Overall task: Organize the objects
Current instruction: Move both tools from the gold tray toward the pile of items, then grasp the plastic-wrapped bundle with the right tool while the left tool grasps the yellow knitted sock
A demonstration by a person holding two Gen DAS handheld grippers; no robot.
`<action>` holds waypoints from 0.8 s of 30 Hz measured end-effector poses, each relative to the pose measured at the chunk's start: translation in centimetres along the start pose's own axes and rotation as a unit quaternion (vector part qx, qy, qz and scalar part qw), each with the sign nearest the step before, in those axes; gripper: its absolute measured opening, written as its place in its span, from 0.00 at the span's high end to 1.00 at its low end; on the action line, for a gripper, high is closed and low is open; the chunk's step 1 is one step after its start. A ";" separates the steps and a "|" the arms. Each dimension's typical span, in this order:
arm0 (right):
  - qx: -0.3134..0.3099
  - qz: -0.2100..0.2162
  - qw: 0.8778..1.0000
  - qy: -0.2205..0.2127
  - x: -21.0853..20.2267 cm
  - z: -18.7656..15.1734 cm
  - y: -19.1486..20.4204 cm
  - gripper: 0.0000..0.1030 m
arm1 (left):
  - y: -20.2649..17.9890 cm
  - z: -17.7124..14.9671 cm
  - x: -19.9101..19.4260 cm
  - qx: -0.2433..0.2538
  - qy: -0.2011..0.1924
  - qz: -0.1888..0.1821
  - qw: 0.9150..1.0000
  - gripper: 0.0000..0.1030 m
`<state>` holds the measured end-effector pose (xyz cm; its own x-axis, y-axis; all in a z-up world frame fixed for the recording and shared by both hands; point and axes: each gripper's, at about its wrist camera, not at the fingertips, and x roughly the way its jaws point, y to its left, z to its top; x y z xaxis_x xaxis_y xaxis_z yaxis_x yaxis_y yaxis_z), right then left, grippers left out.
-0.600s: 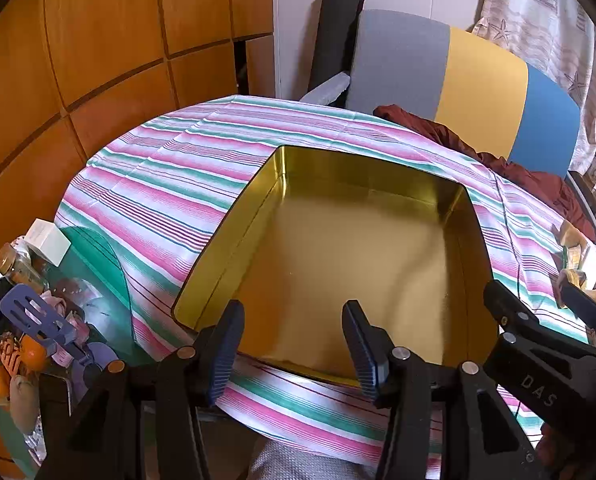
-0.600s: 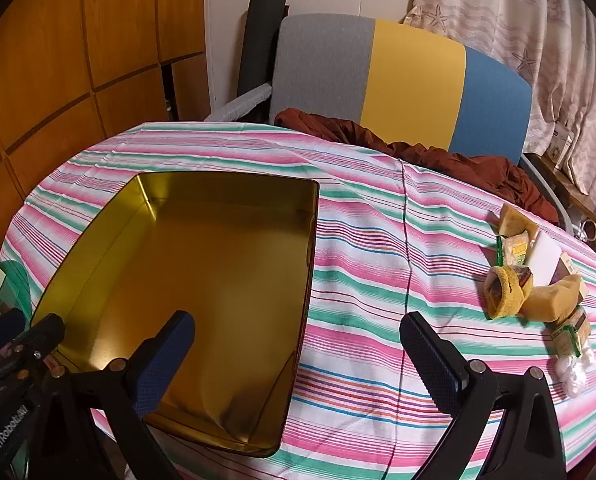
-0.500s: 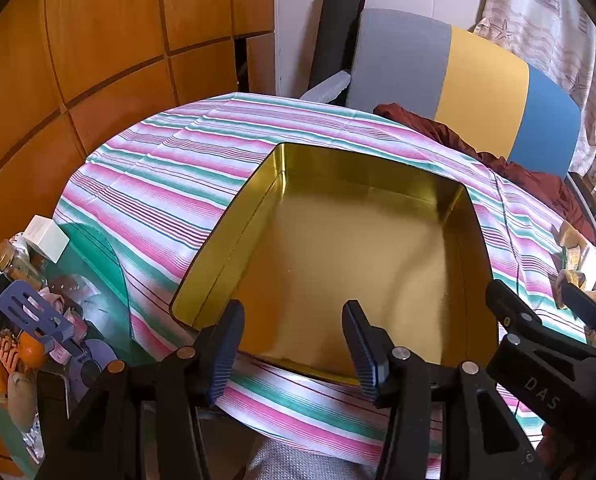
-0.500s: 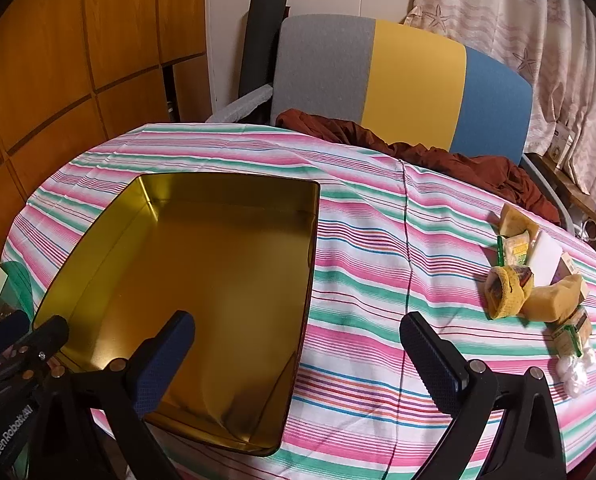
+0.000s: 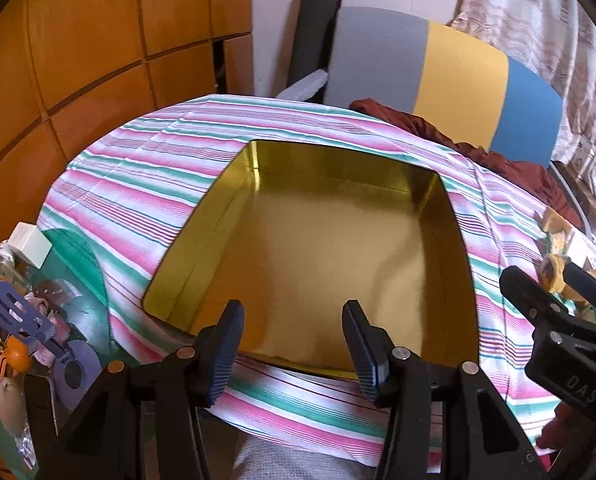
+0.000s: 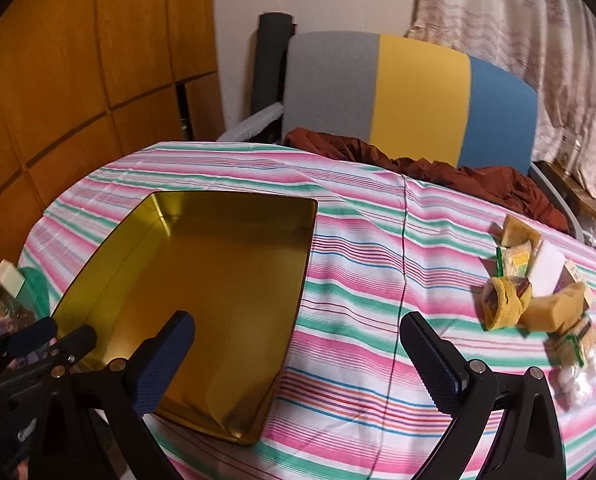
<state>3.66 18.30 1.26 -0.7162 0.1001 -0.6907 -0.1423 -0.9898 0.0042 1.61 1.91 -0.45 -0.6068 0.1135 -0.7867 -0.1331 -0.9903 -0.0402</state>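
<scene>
Gold tin [image 5: 318, 240] lies empty just ahead of left hand-held gripper [image 5: 294, 344]

The worktop's cloth [image 6: 362, 288] has pink, green and white stripes, the tin [image 6: 202, 280] is shiny gold inside, the chair [image 6: 414, 96] is grey, yellow and blue, and the hand-held gripper [image 6: 298, 360] is black with dark blue pads [image 6: 162, 364].
</scene>
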 end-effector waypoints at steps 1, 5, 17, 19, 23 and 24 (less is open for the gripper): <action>-0.005 0.005 1.000 0.002 0.0 -0.2 -0.4 0.00 | -0.3 -0.1 -0.1 0.002 -0.001 -0.005 1.000 0.50; 0.002 0.001 1.000 0.018 -0.1 -1.3 -3.4 0.00 | -1.6 -0.7 -0.2 0.019 0.001 -0.034 0.999 0.50; 0.048 -0.090 0.994 0.041 -3.3 -6.3 -19.4 0.17 | -7.5 -2.9 -1.0 0.100 0.012 -0.102 0.990 0.50; 0.066 -0.118 0.989 0.054 -3.6 -7.1 -23.2 0.25 | -8.5 -3.1 -1.1 0.109 0.018 -0.121 0.987 0.50; 0.065 -0.164 0.981 0.082 -3.6 -8.6 -28.3 0.30 | -10.7 -3.2 -0.8 0.121 0.045 -0.165 0.978 0.50; 0.062 -0.168 0.980 0.091 -3.3 -8.9 -29.2 0.32 | -11.2 -3.2 -0.7 0.123 0.052 -0.172 0.976 0.50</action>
<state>16.29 45.93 -2.98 -0.4832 0.3871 -0.7853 -0.4396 -0.8830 -0.1647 5.98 12.65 -1.41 -0.4124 0.4143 -0.8114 -0.5064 -0.8446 -0.1739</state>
